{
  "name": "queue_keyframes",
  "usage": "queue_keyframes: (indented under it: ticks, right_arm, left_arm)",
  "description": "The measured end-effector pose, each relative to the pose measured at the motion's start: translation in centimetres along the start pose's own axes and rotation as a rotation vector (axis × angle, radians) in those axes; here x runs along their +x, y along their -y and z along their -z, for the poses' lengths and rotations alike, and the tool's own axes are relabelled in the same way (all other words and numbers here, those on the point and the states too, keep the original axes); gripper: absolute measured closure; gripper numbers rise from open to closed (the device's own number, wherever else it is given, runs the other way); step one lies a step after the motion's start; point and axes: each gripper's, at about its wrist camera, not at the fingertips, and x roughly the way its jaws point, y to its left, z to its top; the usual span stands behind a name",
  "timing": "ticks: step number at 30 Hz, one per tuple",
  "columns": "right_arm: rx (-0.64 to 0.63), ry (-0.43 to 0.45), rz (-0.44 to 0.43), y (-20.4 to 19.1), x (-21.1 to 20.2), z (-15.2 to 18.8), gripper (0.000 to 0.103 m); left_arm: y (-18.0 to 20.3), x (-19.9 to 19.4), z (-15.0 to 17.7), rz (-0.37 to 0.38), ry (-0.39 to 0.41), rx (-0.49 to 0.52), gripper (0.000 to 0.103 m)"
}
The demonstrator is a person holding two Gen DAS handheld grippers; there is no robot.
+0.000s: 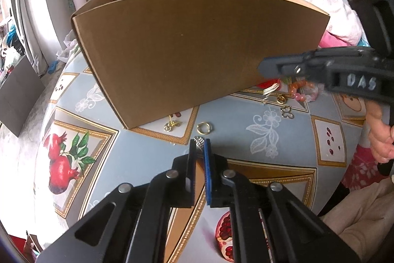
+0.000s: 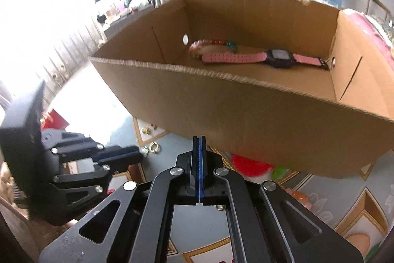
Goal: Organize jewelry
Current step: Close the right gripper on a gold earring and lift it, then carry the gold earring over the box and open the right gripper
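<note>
An open cardboard box point(image 1: 197, 41) stands on the table. In the right wrist view it point(image 2: 246, 115) holds a pink-strapped watch point(image 2: 246, 57) and a bead bracelet point(image 2: 209, 43). My left gripper point(image 1: 199, 146) is down at the tablecloth in front of the box, shut on a small silver piece point(image 1: 199, 140) that shows at its tips point(image 2: 144, 151). My right gripper point(image 2: 199, 139) is shut, pads together, with nothing seen between them. It hovers by the box's near right corner point(image 1: 264, 65). Loose on the cloth lie a gold ring point(image 1: 204, 128), a gold charm point(image 1: 171, 125) and an orange-pink bead bracelet point(image 1: 303, 90).
The table point(image 1: 246, 115) has a blue cloth with pomegranate prints and drops off at the left. More small gold and silver pieces point(image 1: 285, 110) lie under the right gripper. Pink and white cloths point(image 1: 332, 16) are piled behind the box. A person's hand point(image 1: 379, 137) grips the right tool.
</note>
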Motion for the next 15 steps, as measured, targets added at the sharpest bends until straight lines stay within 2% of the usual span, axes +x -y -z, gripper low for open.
queue_keyframes:
  ticks: [5,12,15]
  right_arm:
    - [0.025,0.045,-0.023,0.0,-1.1,0.0,0.103]
    - [0.028,0.084,-0.037,-0.9,-1.8,-0.9,0.103]
    - [0.025,0.087,-0.044,-1.1,-1.4,-0.8,0.103]
  left_arm:
    - [-0.2,-0.3,0.2,0.005,0.007,-0.012,0.103]
    - [-0.2,-1.3,0.0,0.000,0.048,-0.011,0.103]
    - [-0.1,-1.3,-0.1,0.015,0.041,-0.006,0.103]
